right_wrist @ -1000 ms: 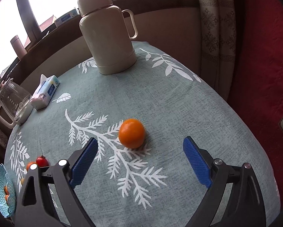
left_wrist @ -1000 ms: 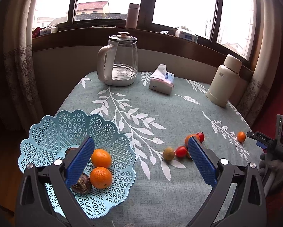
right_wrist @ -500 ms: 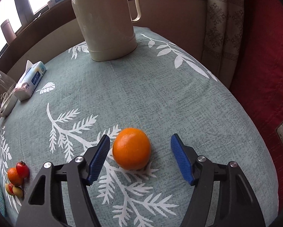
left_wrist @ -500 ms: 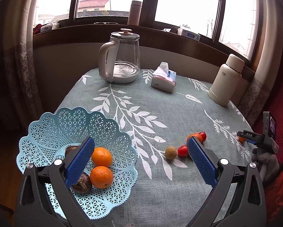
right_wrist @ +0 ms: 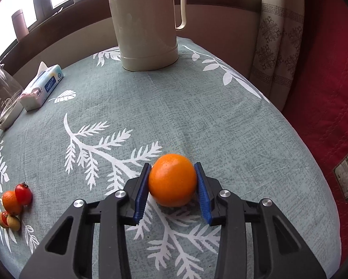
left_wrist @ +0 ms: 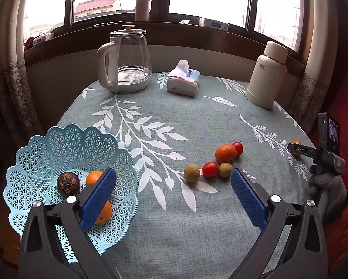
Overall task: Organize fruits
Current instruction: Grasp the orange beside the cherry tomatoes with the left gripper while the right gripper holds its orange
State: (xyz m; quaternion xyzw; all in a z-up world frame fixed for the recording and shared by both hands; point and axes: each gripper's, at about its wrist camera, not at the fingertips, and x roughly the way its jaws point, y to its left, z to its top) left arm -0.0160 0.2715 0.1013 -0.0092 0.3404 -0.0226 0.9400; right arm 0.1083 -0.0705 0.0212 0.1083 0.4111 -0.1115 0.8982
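Gripping: right claw (right_wrist: 172, 187) around orange (right_wrist: 172, 179) on tablecloth (right_wrist: 150, 107).

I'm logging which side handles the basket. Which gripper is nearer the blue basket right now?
Left. The left gripper hangs open with one finger over the blue basket. The right gripper is across the table, shut on an orange.

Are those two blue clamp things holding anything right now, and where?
The right gripper pinches an orange by its two sides, on the tablecloth. The left gripper is open, empty.
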